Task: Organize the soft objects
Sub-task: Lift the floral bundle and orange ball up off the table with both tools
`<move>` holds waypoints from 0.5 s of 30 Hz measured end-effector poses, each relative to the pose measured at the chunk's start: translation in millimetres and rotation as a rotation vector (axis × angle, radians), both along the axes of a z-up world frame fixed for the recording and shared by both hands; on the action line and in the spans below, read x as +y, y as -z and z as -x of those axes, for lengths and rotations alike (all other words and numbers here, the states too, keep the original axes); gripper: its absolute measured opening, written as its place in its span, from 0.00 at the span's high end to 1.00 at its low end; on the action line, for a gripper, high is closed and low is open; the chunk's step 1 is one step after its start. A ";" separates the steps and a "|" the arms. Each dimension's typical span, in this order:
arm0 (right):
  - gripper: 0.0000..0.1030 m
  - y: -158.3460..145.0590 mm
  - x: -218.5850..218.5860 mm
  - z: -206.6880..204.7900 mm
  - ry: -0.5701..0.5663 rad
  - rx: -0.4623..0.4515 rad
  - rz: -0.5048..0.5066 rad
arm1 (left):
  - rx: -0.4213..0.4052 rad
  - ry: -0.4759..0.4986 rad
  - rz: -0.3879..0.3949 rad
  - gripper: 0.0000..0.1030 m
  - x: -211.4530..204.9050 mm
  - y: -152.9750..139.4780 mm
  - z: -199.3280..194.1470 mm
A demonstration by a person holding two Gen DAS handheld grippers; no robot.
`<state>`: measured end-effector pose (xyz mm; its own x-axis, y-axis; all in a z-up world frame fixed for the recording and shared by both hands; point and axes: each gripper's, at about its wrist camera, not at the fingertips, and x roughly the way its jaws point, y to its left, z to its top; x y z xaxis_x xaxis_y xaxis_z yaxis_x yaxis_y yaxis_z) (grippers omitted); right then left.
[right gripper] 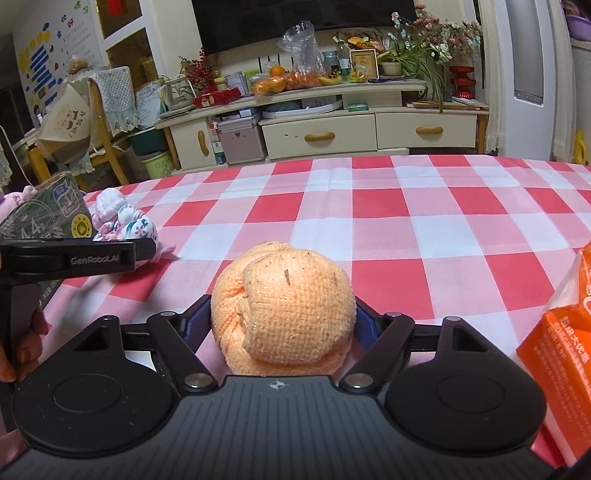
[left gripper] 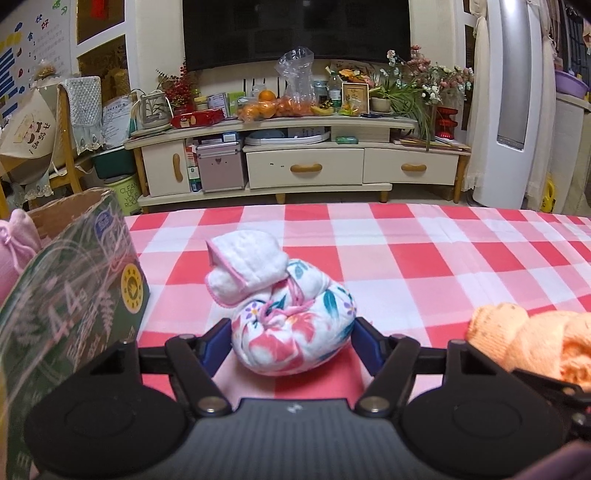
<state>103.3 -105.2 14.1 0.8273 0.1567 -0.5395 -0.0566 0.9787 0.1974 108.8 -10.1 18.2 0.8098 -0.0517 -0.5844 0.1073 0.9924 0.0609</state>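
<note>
Coarse knitted orange cloth ball point(right gripper: 284, 310), soft floral cotton bundle point(left gripper: 291, 325), glossy green carton point(left gripper: 66, 317)

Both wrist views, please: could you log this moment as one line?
left gripper: around floral bundle | right gripper: shut on orange towel ball | green box: left | surface: checkered tablecloth

Red-white checked tablecloth point(left gripper: 424, 258) covers the table. Cream TV cabinet point(left gripper: 306, 170) behind it holds oranges point(left gripper: 273, 105), a clear plastic bag point(left gripper: 295, 70) and potted flowers point(left gripper: 424, 81), with a dark TV point(left gripper: 295, 29) above. Orange packet point(right gripper: 561, 332) at right edge.
</note>
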 end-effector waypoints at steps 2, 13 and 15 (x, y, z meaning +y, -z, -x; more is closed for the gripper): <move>0.09 0.0 -0.7 1.1 -0.001 -0.001 0.000 | 0.000 0.005 0.004 0.33 0.1 -1.2 6.1; 0.09 0.0 -3.3 11.8 0.029 0.007 -0.003 | -0.005 0.050 0.030 0.33 -2.6 -14.0 40.2; 0.10 -0.5 -3.4 15.0 0.036 0.007 -0.002 | -0.009 0.055 0.030 0.33 -2.1 -17.3 45.8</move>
<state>88.3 -108.6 14.6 0.8284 0.1282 -0.5452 -0.0199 0.9796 0.2001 63.0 -12.1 35.5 0.8104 -0.1135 -0.5747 0.1611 0.9864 0.0324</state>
